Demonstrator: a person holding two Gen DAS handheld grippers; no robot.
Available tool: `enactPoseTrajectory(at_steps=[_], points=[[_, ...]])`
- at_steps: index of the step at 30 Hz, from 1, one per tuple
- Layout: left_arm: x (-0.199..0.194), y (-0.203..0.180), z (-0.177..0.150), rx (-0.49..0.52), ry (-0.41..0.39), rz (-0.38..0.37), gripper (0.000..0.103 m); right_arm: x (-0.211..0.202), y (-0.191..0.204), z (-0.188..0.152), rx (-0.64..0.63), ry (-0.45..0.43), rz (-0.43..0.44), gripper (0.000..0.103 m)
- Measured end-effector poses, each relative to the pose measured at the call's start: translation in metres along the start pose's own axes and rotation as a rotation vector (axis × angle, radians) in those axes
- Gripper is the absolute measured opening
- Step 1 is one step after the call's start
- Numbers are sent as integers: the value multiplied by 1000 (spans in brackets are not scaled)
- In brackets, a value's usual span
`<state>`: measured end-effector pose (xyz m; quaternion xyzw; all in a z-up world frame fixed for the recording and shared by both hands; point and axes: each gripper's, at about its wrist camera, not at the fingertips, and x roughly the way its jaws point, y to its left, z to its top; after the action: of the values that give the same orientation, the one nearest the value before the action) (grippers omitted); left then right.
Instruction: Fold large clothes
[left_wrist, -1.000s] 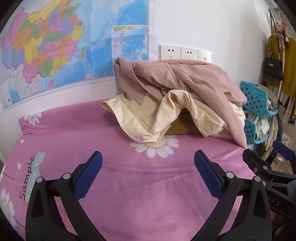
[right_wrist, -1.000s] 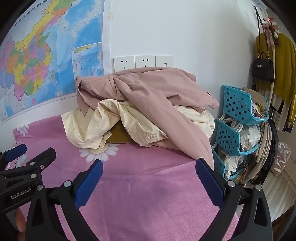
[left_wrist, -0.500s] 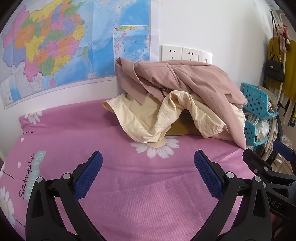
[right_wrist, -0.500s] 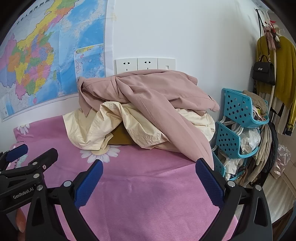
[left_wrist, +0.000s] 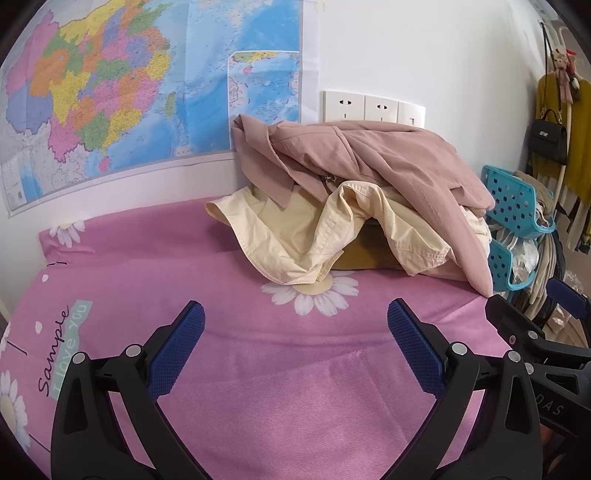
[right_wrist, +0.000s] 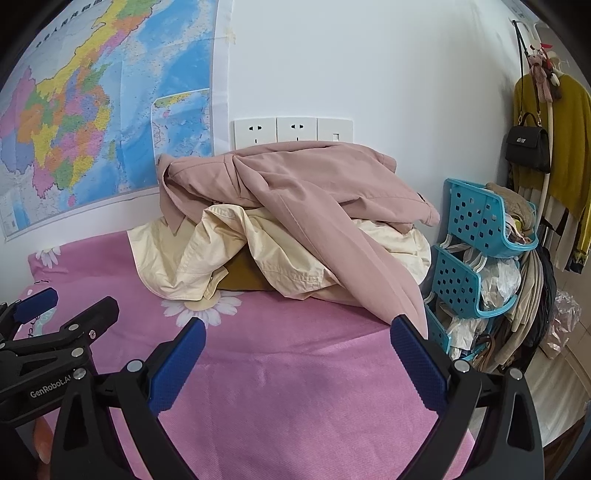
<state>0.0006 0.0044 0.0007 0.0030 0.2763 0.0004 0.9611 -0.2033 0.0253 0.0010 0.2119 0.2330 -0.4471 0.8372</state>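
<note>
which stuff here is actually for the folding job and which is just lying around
For the job:
dusty pink garment
cream garment
mustard item underneath
pink bedsheet
left gripper, right gripper, both with jaws wide apart

Just there:
wall map
sockets
blue baskets
black handbag

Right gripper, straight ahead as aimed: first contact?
Likely the pink garment, its sleeve hanging toward the open right gripper; cream garment just left. Bare pink bedsheet between; depth unclear.
</note>
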Motion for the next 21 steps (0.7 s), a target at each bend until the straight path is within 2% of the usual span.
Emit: enactPoseTrajectory(at_steps=[21], points=[[3, 5, -4, -15, 11, 6, 98, 1, 3, 0, -4, 1, 2, 97]])
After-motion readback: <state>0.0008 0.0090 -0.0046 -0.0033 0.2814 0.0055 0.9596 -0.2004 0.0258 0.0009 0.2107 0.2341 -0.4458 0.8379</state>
